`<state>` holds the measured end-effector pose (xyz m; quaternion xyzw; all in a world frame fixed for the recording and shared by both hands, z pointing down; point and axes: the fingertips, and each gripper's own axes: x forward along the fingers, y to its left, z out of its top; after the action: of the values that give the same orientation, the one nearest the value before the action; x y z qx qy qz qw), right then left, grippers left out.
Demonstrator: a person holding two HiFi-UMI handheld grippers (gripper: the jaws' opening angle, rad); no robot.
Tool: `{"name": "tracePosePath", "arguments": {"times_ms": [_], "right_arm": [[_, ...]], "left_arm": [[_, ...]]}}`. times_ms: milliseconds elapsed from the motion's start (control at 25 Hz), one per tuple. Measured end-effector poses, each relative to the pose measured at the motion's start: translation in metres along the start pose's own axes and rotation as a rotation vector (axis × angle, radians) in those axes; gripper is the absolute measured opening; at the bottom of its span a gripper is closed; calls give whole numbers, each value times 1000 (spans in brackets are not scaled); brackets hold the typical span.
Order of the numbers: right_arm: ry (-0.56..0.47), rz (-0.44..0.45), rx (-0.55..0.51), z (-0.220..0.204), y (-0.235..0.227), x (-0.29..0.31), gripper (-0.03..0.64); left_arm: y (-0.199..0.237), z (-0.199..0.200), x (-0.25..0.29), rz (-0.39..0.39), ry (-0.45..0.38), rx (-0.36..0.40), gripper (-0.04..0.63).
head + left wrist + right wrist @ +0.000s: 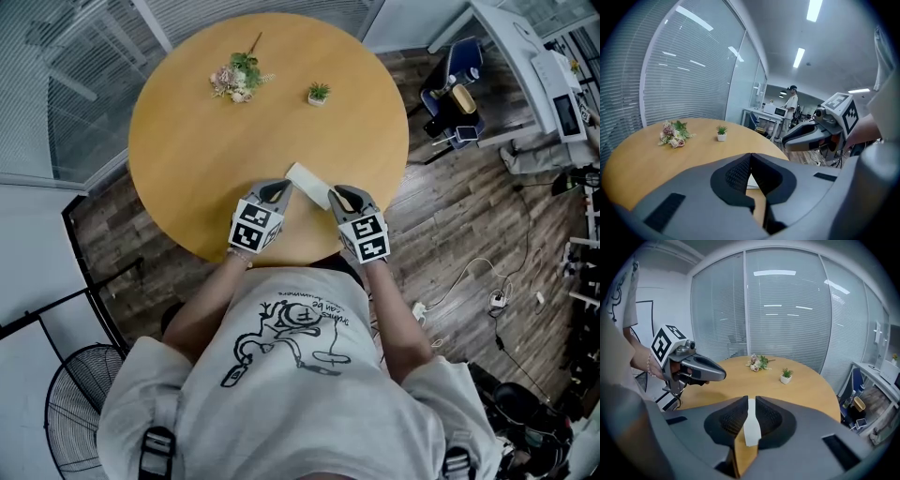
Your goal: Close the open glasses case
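The white glasses case (307, 184) lies flat near the front edge of the round wooden table (187, 141), between my two grippers. My left gripper (278, 191) is shut, its tips touching each other at the case's left end. In the left gripper view only a white sliver of the case (753, 182) shows below the shut jaws. My right gripper (337, 194) sits at the case's right end. In the right gripper view its jaws are a narrow slit apart, and the white case (751, 425) fills that slit.
A bunch of dried flowers (238, 77) and a small potted plant (319, 93) stand at the table's far side. Glass walls with blinds lie beyond the table. A fan (75, 403) stands on the floor at the left, with cables and chairs at the right.
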<state>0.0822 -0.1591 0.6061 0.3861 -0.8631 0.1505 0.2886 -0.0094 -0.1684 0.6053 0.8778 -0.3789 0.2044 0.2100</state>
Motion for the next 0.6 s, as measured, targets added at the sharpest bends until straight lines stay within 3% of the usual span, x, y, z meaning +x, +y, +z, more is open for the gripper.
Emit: {"name": "tracePosePath", "arguments": {"times_ms": [600], "right_arm": [[-152,-15,33,81,13,-60,51]], "left_arm": [[-21,80,-60,2,-199,-8,20]]}}
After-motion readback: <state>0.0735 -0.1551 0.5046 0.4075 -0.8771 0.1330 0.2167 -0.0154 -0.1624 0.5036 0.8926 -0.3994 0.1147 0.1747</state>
